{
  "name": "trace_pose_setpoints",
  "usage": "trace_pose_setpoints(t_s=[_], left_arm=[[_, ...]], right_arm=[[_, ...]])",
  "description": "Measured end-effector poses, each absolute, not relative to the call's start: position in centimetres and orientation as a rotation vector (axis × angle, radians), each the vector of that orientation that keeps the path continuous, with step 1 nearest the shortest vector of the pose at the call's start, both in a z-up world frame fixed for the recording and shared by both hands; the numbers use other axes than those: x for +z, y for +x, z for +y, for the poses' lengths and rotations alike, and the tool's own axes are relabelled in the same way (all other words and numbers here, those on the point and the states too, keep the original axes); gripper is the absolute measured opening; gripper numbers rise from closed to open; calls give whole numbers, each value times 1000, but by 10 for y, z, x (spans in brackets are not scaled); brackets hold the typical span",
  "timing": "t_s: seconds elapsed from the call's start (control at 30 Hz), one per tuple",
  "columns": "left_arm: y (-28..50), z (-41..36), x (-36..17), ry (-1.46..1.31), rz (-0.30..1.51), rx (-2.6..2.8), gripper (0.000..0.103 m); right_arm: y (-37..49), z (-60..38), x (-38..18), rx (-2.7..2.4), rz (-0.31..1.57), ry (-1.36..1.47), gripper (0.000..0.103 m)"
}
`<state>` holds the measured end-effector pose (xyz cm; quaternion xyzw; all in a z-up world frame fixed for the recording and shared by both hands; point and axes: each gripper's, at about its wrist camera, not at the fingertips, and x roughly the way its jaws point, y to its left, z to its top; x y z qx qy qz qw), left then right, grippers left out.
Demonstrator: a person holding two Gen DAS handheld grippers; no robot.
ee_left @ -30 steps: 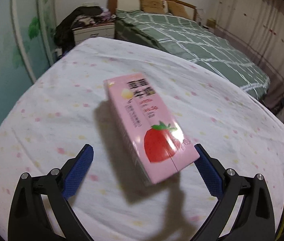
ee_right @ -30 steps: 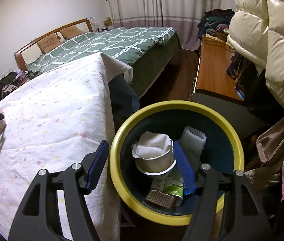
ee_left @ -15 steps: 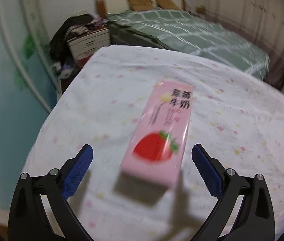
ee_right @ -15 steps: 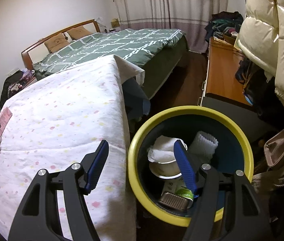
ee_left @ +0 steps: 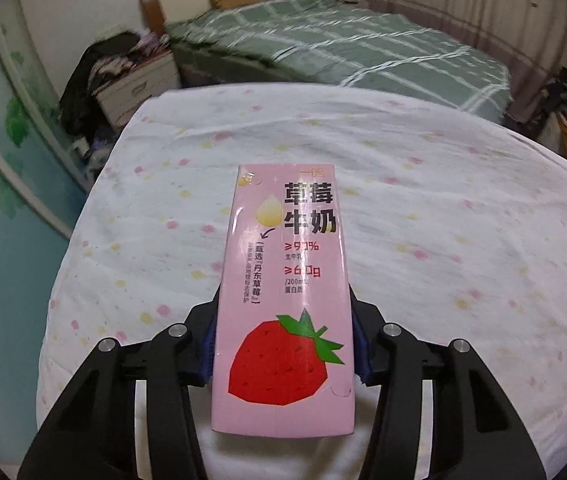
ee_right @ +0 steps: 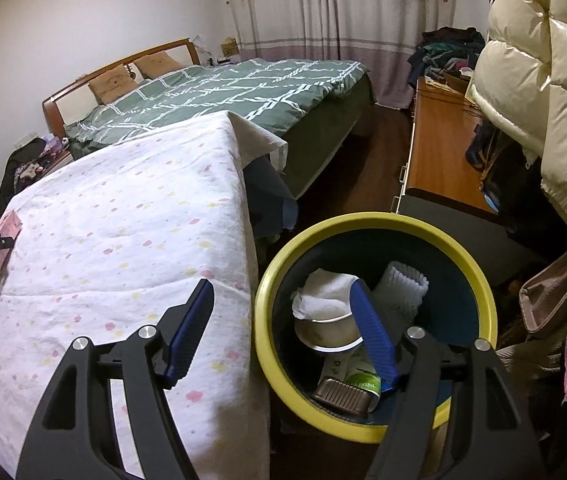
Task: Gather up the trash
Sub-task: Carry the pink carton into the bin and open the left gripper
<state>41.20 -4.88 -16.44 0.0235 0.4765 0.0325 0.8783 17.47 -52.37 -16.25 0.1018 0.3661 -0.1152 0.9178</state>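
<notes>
A pink strawberry milk carton [ee_left: 283,300] lies on the white spotted cloth of the table [ee_left: 443,240]. My left gripper [ee_left: 283,344] is shut on the carton's sides near its strawberry end. The carton also shows in the right wrist view [ee_right: 1,242] at the far left, held by the left gripper. My right gripper [ee_right: 283,332] is open and empty, above the table's edge and the rim of a yellow-rimmed blue trash bin [ee_right: 479,280]. The bin holds a white cup with tissue [ee_right: 325,316], a white ribbed piece [ee_right: 401,286] and flattened packaging [ee_right: 347,388].
A green checked bed [ee_right: 223,92] stands behind the table. A wooden desk [ee_right: 439,140] and a hanging cream puffer jacket [ee_right: 539,80] are right of the bin. A nightstand with clothes [ee_left: 123,76] is at the far left. Dark floor [ee_right: 355,184] lies between bed and desk.
My left gripper has closed on the carton, which now points straight ahead between the fingers. My right gripper has shifted slightly left over the table's edge, still open.
</notes>
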Motion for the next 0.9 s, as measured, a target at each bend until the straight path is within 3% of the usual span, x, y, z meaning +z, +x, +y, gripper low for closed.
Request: trace_pose_setpoints(t_s=[0.43, 0.9], left_arm=[[316, -226, -109, 194, 854, -340, 50], [247, -485, -132, 356, 892, -739, 50]], right_arm=[[109, -553, -140, -317, 679, 245, 67], [32, -604, -131, -454, 636, 286, 67]])
